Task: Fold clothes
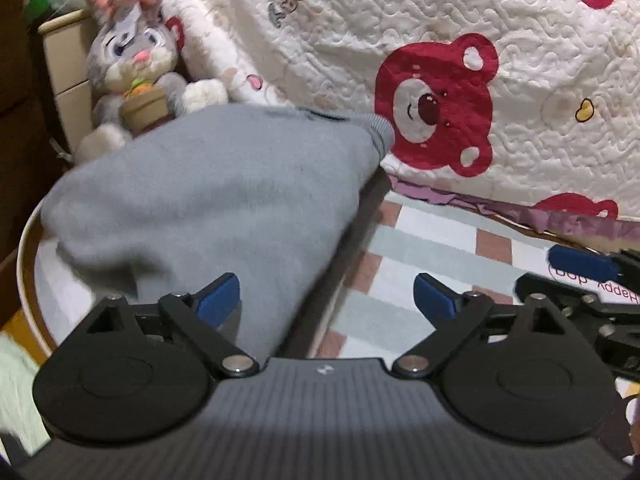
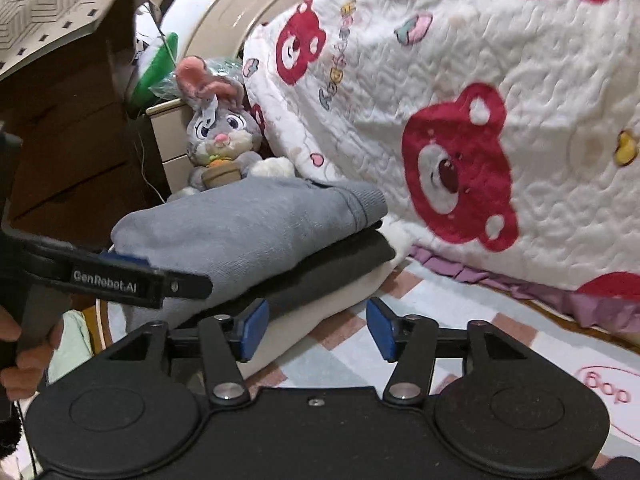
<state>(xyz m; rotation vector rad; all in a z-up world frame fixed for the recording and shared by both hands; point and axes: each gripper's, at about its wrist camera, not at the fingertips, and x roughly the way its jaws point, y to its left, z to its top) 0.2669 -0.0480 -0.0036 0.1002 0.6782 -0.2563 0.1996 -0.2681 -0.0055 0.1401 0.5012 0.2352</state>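
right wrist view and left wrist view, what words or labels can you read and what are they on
"GenRobot.AI": on the arm of the left gripper, seen in the right wrist view.
"dog": pink, upside down, on the checked sheet. In the left wrist view the same print reads "Happy dog" inverted, partly hidden.
Coloured letters on the bear quilt: too warped to read.
Tag on the toy rabbit: too small.

A folded grey sweater (image 2: 248, 224) tops a dark garment (image 2: 320, 276) and cream one (image 2: 316, 320).
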